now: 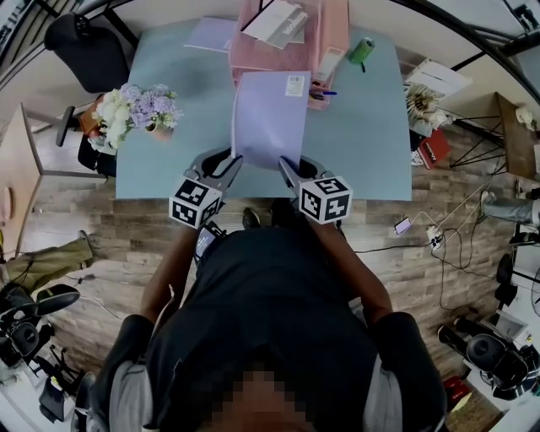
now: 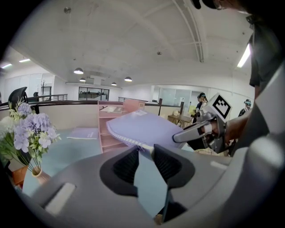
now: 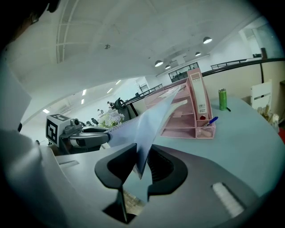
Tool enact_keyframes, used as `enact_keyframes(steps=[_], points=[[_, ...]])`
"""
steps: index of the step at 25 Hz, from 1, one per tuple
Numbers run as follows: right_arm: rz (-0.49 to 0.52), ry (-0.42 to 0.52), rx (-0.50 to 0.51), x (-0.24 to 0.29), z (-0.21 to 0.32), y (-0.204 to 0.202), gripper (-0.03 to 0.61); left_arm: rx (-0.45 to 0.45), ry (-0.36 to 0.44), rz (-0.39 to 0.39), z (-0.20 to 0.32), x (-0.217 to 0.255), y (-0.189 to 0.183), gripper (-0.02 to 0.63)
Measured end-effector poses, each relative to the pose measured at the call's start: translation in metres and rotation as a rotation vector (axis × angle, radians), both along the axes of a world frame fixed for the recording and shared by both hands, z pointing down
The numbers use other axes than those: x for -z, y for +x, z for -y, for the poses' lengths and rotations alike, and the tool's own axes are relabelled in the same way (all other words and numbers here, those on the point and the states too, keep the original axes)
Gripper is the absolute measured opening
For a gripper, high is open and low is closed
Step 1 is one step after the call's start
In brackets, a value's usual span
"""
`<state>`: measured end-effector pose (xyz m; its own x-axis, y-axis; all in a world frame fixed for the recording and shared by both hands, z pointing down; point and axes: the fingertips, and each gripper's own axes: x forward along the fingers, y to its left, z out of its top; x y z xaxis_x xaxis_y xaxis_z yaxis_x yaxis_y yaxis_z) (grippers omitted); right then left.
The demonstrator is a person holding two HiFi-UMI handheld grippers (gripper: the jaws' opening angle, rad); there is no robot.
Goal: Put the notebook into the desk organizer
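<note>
Holding the purple notebook (image 1: 270,118) up in the air, over the middle of the blue table (image 1: 371,143), close to its near edge. Pinched tight on the near left corner by the left gripper (image 1: 234,162), jaws squeezed together on it. Pinched on the near right corner by the right gripper (image 1: 285,164), jaws closed on the thin cover too. Tilted, with the far end up by the pink desk organizer (image 1: 333,25) at the far edge. Hard to tell whether touching it. Not inside it yet. By the left edge, a pot of flowers (image 1: 139,110). Near the far right corner, a green can (image 1: 362,51). At the far left corner, a thin purple book (image 1: 211,34) lying flat.
</note>
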<state>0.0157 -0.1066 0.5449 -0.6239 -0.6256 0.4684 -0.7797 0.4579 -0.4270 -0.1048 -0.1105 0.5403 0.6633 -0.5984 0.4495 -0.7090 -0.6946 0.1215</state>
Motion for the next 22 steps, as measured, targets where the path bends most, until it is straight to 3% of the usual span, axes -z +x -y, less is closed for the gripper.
enact_keyframes(steps=[13,22], points=[[0.158,-0.026,-0.024,-0.032,0.007,-0.004,0.077,-0.010,0.037,0.094,0.007,-0.005,0.003,0.166],[0.202,-0.025,-0.020,-0.044,0.018,-0.008,0.077,-0.011,0.043,0.138,0.017,-0.011,0.001,0.166]])
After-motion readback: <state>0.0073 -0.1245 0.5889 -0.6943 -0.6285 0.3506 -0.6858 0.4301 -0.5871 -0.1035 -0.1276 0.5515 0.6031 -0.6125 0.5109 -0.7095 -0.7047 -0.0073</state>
